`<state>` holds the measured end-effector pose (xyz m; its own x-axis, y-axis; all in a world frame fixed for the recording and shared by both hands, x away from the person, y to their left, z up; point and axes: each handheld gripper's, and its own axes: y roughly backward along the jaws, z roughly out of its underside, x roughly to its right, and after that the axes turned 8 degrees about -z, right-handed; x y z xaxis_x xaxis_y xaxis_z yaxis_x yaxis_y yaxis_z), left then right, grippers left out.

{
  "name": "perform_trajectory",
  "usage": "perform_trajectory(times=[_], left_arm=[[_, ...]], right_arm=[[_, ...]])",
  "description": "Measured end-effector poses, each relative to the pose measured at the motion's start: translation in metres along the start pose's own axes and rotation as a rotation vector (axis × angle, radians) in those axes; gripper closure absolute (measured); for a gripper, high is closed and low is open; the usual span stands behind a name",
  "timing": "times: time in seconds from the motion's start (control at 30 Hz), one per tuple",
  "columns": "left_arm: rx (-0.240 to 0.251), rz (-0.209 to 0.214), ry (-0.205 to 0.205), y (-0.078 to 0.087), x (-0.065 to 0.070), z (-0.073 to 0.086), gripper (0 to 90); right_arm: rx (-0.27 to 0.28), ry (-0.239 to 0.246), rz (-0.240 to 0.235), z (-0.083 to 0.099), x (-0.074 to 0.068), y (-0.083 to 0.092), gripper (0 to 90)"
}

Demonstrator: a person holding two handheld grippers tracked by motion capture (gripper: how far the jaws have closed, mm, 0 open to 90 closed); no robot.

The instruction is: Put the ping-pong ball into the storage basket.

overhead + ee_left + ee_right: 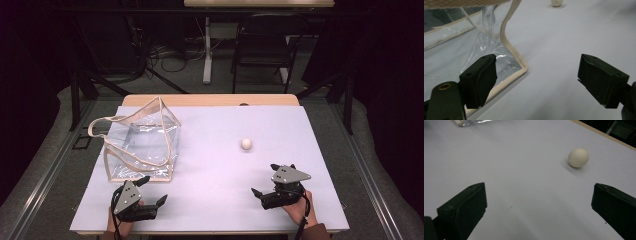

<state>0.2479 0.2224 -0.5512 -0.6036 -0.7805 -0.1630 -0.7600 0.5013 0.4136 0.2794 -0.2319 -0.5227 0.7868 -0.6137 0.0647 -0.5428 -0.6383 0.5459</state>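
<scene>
Bare table (215, 170) lay open between the right gripper (267, 181) and the ball (246, 144); nothing stood in that path; the clear bag (142, 145) crowded the left gripper (152, 190), its trimmed corner (524, 68) just before the spread jaws.

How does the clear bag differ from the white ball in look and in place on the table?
The clear bag is see-through, boxy and large with beige trim; the white ball is opaque, round and small. The bag stands near the left tongs, the ball lies ahead of the right tongs. Both rest on the table, unheld.

glossy clear plastic bag (142, 145), matt ball (246, 144)
</scene>
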Motion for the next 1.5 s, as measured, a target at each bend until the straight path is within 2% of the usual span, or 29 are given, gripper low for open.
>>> perform_trajectory(times=[0.53,0.9,1.5], left_arm=[[0.0,0.006,-0.007,0.001,0.0,0.0,15.9],[-0.001,0.002,-0.008,0.001,0.0,0.0,15.9],[0.002,0.005,-0.007,0.001,0.001,0.0,15.9]], right_arm=[[-0.042,0.002,-0.014,-0.014,0.012,-0.016,0.0],[-0.064,-0.036,-0.002,-0.022,0.028,-0.027,0.0],[-0.093,-0.067,0.013,-0.036,0.049,-0.041,0.0]])
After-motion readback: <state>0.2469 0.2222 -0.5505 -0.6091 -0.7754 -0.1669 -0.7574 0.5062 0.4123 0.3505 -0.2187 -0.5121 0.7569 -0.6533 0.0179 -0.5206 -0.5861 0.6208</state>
